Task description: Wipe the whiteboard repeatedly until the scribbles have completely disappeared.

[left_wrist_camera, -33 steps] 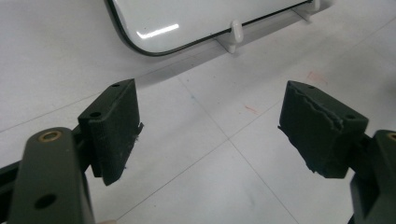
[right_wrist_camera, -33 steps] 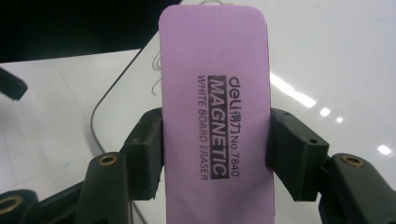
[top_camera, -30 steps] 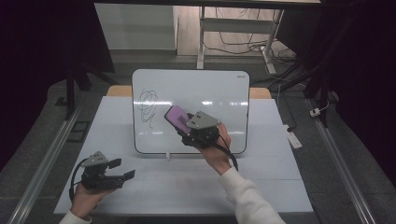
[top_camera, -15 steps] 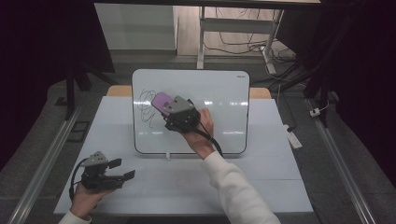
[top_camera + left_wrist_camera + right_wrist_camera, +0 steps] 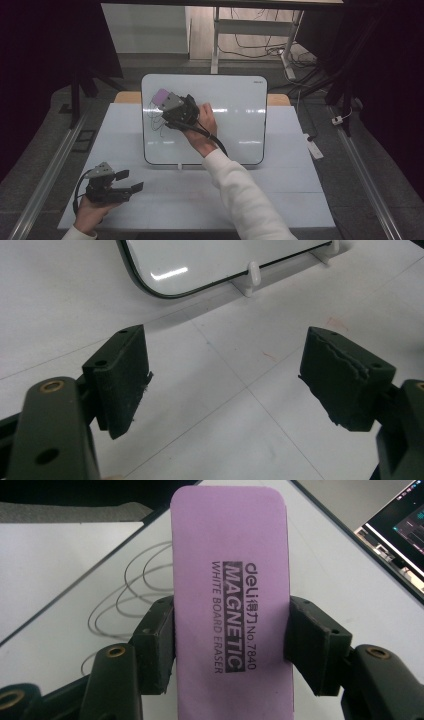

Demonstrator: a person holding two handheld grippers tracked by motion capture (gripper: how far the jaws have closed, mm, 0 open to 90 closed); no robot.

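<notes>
A whiteboard [image 5: 235, 120] stands propped on the white table [image 5: 280, 195], with a thin scribble [image 5: 156, 122] drawn at its left side. My right gripper [image 5: 169, 103] is over the board's upper left, shut on a purple whiteboard eraser [image 5: 161, 95]. In the right gripper view the eraser [image 5: 230, 570] sits lengthwise between both pads, with the scribble's loops [image 5: 125, 595] just beyond it on the board [image 5: 340, 565]. My left gripper [image 5: 127, 182] rests at the table's front left, open and holding nothing. In its own view, bare table [image 5: 225, 430] lies between the jaws, and the board's lower corner [image 5: 200, 265] is ahead.
The board's small white foot [image 5: 253, 275] rests on the table. A white strip-shaped device [image 5: 314, 148] lies off the table's right edge. Metal rails [image 5: 50, 170] run along both sides. Desk legs and cables [image 5: 250, 45] stand behind the table. A screen's corner [image 5: 400, 525] is visible past the board.
My right gripper has carried the eraser leftward and up across the board, from its middle to the scribble at the upper left. The left gripper has stayed put.
</notes>
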